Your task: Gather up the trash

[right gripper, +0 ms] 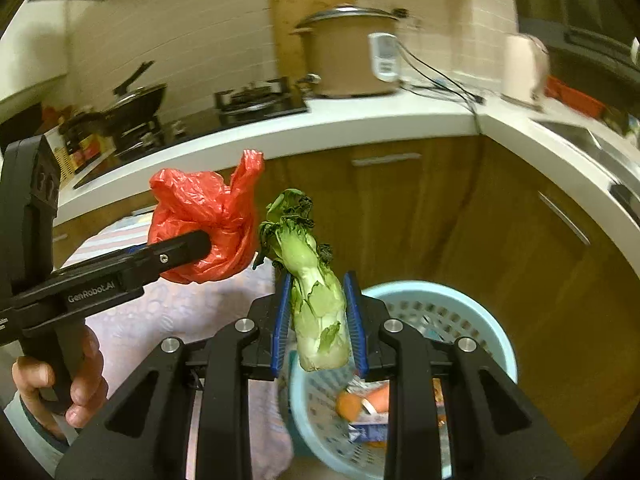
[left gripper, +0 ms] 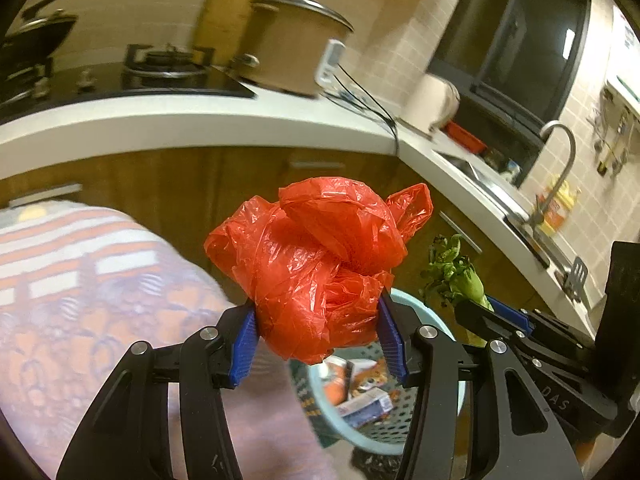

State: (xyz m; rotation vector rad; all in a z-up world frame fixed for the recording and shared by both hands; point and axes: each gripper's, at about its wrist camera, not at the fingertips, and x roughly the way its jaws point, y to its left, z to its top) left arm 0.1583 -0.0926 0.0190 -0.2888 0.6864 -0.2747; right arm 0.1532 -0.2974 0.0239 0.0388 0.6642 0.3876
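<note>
Above the basket, the right gripper clamps a bok choy stalk upright, nearer the opening; the left gripper pinches a red bag just beside.

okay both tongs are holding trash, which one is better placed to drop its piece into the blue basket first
Probably right. The right tongs hold the bok choy almost over the blue basket. The left tongs grip the red plastic bag more to the side, over the patterned cloth.
</note>
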